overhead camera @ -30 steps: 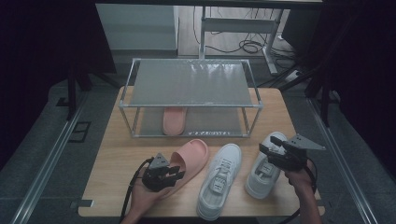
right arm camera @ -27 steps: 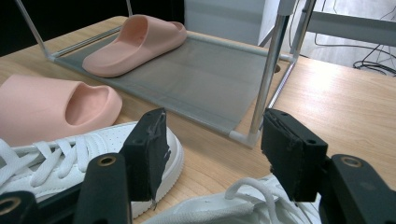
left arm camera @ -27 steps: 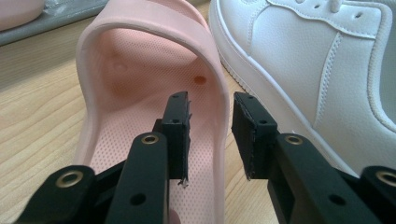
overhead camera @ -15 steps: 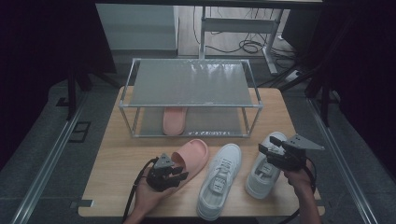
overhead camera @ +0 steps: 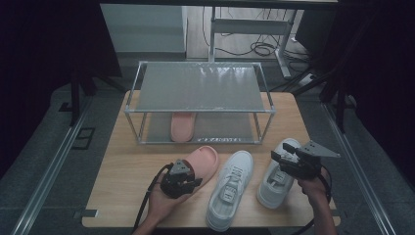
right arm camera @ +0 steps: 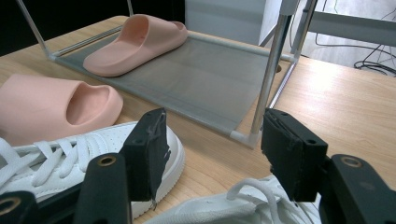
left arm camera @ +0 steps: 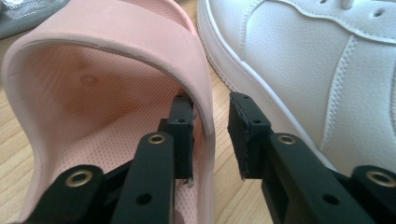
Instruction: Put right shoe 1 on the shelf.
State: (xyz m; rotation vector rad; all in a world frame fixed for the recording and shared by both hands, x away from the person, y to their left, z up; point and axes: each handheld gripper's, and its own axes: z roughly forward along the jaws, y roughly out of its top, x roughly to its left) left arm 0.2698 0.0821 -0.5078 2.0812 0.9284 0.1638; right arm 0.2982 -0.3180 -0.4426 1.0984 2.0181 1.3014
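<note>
High view: left gripper (overhead camera: 188,175) sits at the near end of the pink slide (overhead camera: 199,164), near-left on the wooden table (overhead camera: 122,166). Right gripper (overhead camera: 284,159) hovers over the right white sneaker (overhead camera: 275,177), near-right. Second white sneaker (overhead camera: 230,188) lies btwn slide and right sneaker. Shoe rack (overhead camera: 200,88) stands at the far side w/ another pink slide (overhead camera: 182,126) on its lower shelf.

Left gripper view: jaws have just been closing, straddling the slide's right side wall (left arm camera: 201,100); left pad is right against the wall inside, right pad has a gap outside, so not clamped yet. White sneaker (left arm camera: 317,70) just right.

Right gripper view: jaws wide apart, nothing btwn them; laces of sneaker (right arm camera: 243,205) below, rack post (right arm camera: 268,77) beyond.
</note>
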